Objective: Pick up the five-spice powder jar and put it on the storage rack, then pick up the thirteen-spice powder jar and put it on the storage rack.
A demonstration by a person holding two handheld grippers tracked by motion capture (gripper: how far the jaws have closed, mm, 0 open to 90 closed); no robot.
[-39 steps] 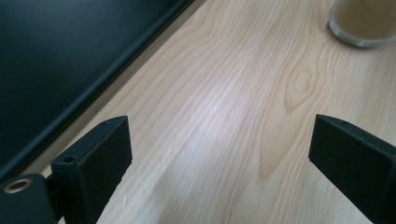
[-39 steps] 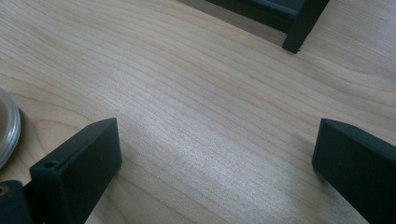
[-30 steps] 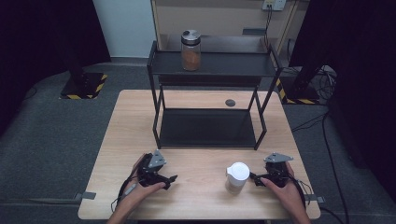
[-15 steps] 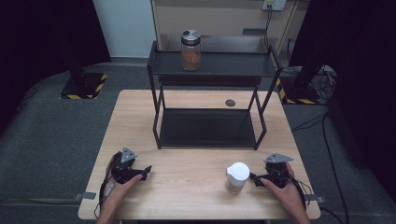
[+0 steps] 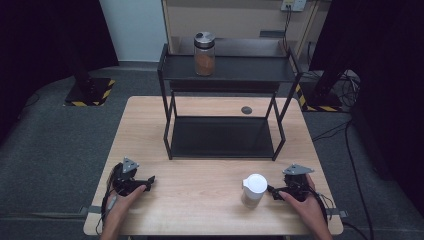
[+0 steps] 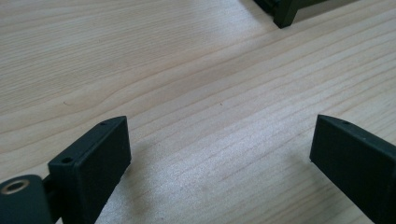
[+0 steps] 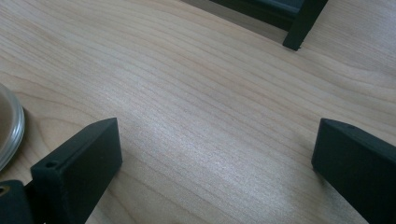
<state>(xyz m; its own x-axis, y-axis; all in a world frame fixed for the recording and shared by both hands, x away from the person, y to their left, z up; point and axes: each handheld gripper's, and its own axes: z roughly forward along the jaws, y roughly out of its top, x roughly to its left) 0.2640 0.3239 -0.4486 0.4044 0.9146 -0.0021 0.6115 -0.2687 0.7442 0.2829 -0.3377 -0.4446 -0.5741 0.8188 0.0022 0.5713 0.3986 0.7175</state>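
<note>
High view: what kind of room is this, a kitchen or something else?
Probably a lab or recording studio, not a kitchen. Dark curtains surround a lone wooden table, yellow-black hazard tape marks a stand's base on the grey floor, and cables trail by the wall. A person works with a hand-held gripper in each hand.

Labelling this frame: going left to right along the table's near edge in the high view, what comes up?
Left claw → white-lidded jar → right claw.

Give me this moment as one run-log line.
left gripper: open, empty, on table | right gripper: open, beside white-lidded jar | spice jar: on rack top
</note>
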